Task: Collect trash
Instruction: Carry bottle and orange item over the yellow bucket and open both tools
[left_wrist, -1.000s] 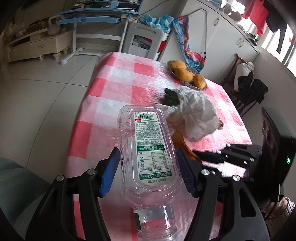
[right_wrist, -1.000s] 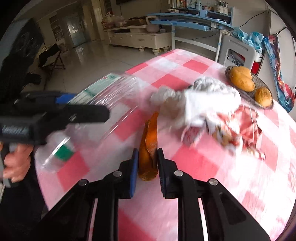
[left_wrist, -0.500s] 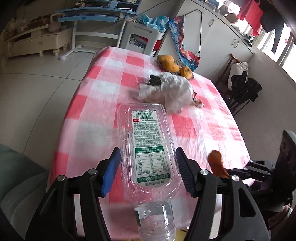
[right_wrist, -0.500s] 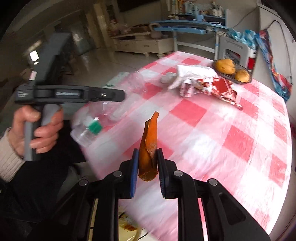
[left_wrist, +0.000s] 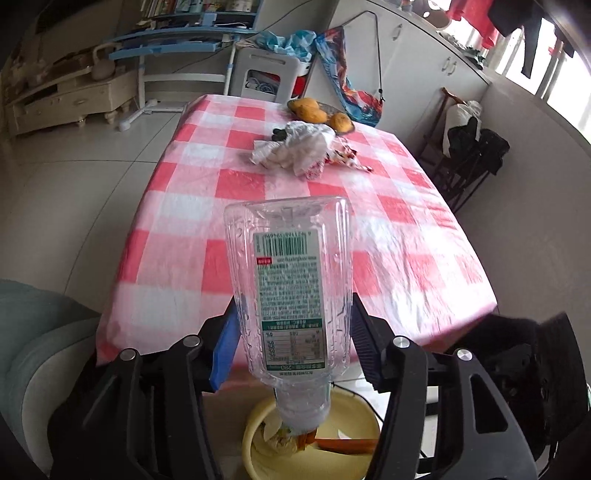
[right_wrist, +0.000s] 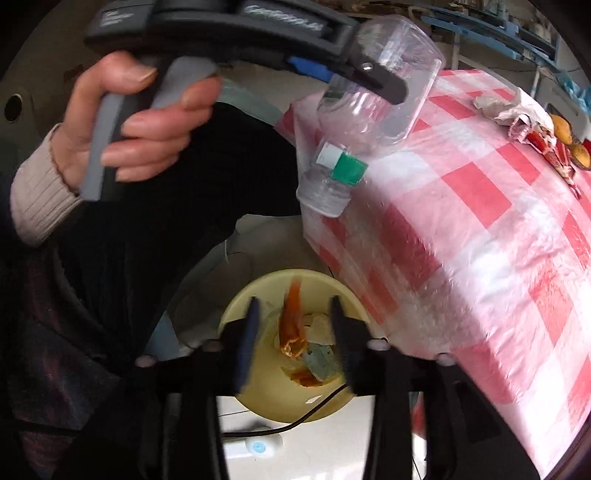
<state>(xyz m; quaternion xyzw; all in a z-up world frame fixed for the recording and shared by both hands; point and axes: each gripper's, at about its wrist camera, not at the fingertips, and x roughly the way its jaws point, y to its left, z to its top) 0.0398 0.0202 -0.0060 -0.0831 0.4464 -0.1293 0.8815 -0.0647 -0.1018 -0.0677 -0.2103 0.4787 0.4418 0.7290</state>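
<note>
Trash partly gathered: orange peel (right_wrist: 291, 321), limp and glossy, dropping free between the wide-open jaws of the right gripper (right_wrist: 293, 328), right above the yellow basin (right_wrist: 240, 306) on the floor beside the worktop (left_wrist: 258, 192). Already lying in the basin: pale scraps and another orange strip. Clear plastic bottle (left_wrist: 290, 288), thin-walled, squarish, green-labelled, neck down with a green cap band, clamped between the jaws of the left gripper (left_wrist: 291, 332), above the basin and not yet let go. Left to fetch, far across the worktop from the basin: crumpled white paper or plastic wad (left_wrist: 295, 149) and a red-printed wrapper (left_wrist: 345, 157), just beside a dish of orange-yellow fruit (left_wrist: 317, 114). Checked red-and-white cloth, shiny, faintly wrinkled
</note>
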